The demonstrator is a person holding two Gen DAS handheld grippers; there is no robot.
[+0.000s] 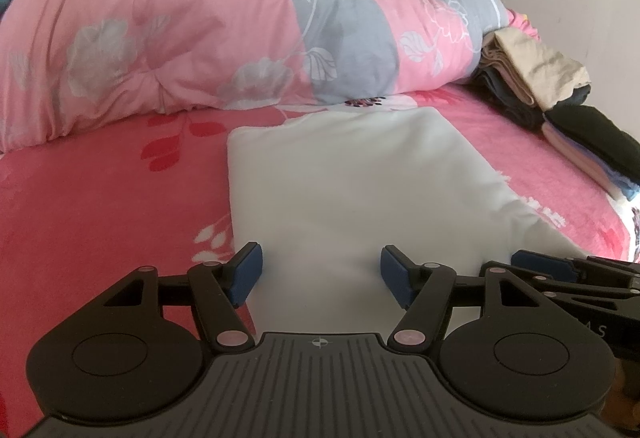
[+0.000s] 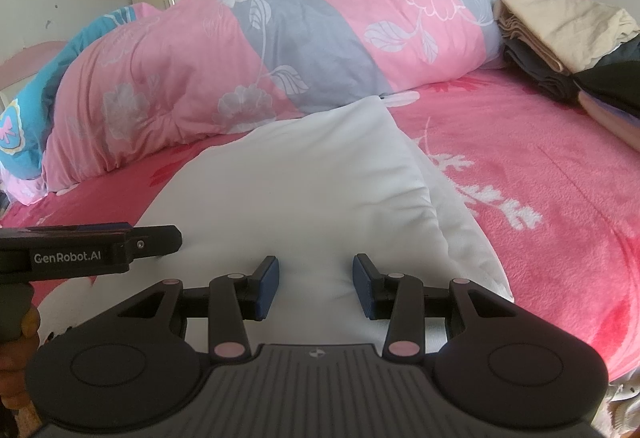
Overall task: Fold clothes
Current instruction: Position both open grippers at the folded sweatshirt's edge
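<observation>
Because the white garment [image 1: 352,174] lies flat as a neat oblong on the pink bed sheet [image 1: 100,198], with one layer lapped over along its right side, it reads as at least partly folded. Both tools sit at its near edge, probably ready for that hem: the left gripper [image 1: 322,274] and the right gripper [image 2: 316,284] each have their fingers spread, gripping nothing. Farther right, a stack of folded clothes [image 2: 560,38] rests against the rolled quilt [image 2: 280,38], likely out of the way.
</observation>
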